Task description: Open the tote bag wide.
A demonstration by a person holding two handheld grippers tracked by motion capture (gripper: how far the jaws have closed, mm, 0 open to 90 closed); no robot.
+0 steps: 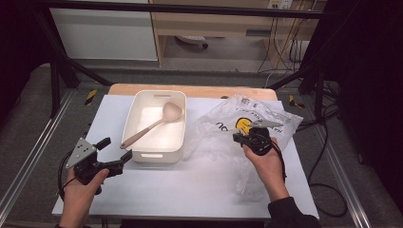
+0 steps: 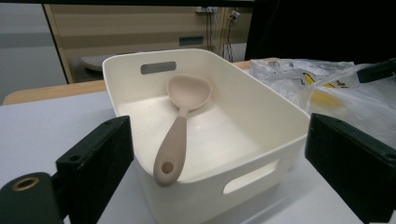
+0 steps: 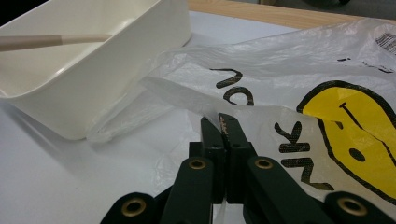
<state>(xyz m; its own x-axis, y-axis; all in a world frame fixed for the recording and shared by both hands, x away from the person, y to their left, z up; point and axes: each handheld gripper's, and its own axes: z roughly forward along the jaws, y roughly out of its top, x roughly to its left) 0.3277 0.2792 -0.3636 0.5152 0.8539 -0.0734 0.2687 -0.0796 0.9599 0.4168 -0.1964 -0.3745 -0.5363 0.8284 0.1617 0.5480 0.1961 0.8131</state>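
A person's two hands work two black two-jaw grippers over a white-topped table [image 1: 190,185]. The left gripper [image 1: 115,153] hangs released beside the one cream rectangular plastic bin [image 1: 138,114], its jaws standing wide apart with nothing between them; in the left gripper view they frame the bin's [image 2: 243,107] near end without touching it. One beige long-handled plastic spoon [image 1: 152,124] lies slantwise inside that bin, bowl toward the far wall with its handle slot, handle end propped on the near rim just by the left gripper's jaws; the left gripper view shows the spoon [image 2: 180,126] with a hole in its handle tip. To the right of the bin, touching its side, lies one crumpled clear plastic bag [image 1: 214,142] printed with a yellow smiley face and black letters. The right gripper [image 1: 236,137] is clenched on this bag: in the right gripper view its jaws meet tip to tip with a fold of the film [image 3: 280,84] pinched between them, the right gripper [image 3: 223,125] sitting low over the tabletop. Behind the table run a wooden edge and dark frame bars.
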